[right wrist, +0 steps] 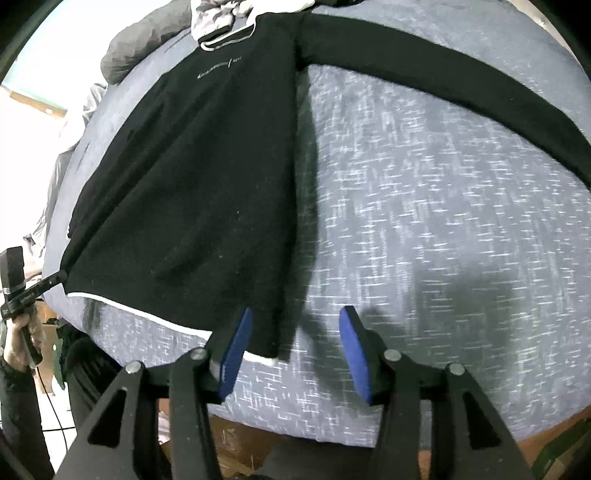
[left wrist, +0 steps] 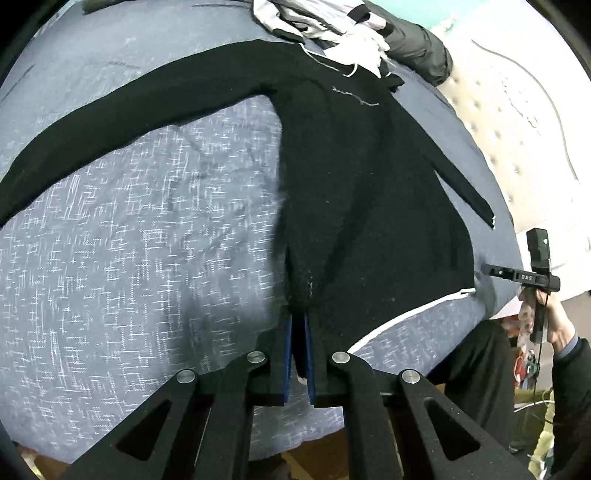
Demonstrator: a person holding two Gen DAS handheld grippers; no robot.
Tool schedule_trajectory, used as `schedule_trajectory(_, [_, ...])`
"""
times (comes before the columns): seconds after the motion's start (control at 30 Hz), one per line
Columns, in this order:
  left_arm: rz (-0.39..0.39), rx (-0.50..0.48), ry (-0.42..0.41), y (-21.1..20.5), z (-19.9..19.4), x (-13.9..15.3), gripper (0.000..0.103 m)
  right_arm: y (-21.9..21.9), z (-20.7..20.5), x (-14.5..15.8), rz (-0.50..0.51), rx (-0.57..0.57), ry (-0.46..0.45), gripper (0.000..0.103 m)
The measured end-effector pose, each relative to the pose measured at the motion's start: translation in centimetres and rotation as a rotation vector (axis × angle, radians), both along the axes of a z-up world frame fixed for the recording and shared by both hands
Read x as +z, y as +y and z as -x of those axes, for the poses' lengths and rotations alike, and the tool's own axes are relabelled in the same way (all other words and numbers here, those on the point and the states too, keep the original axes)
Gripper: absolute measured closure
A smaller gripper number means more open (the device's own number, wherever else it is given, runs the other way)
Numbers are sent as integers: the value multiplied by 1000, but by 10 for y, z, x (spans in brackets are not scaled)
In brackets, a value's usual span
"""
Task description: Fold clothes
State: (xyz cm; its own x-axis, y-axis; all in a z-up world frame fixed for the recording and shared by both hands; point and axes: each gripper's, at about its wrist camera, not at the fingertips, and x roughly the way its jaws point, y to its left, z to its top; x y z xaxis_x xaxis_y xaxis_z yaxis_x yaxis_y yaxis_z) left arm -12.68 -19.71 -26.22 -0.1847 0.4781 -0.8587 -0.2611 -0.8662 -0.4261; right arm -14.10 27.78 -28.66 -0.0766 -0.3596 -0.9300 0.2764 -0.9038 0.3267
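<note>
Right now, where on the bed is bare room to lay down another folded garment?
The widest free patch of bedcover lies between the body of the black sweater, its stretched sleeve and the near bed edge. A narrower strip lies beyond that sleeve. The far end is crowded by a clothes pile.

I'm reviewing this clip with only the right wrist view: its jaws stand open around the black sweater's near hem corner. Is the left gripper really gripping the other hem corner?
Observer: Yes. The left wrist view shows the left gripper shut on the black sweater, with hem fabric pinched between its blue pads.
Operator: The sleeve I can see runs out of frame. Can you see a cuff anywhere?
Observer: One, yes. A sleeve's cuff lies on the blue bedspread beside the sweater's body.
</note>
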Motion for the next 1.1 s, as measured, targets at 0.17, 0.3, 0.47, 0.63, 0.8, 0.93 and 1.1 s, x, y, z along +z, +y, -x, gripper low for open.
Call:
schedule_trajectory(0.17, [13,11,-13,-9,9,-9,97,-11,3,-12,3,1,-42,46])
schedule_trajectory(0.3, [8,14,-13,-12,11,-10,97,-16,4,-21,17,-6,-66,46])
schedule_trajectory(0.47, [-4,12,8,-12,7,-3,97,-27,0,-32,25,22,-97,52])
schedule_trajectory(0.63, [10,-18,44,-4,-6,11,97,-33,-7,-14,29,79,-40,99])
schedule_trajectory(0.8, [10,-33,77,-4,-19,26,97,-15,-11,41,23,119,61,100])
schedule_trajectory(0.93, [56,-59,73,-1,-30,21,103,3,-16,70,-24,138,119,100])
schedule_trajectory(1.1, [44,-25,12,-9,-30,-6,103,-4,-25,28,-53,115,62,100])
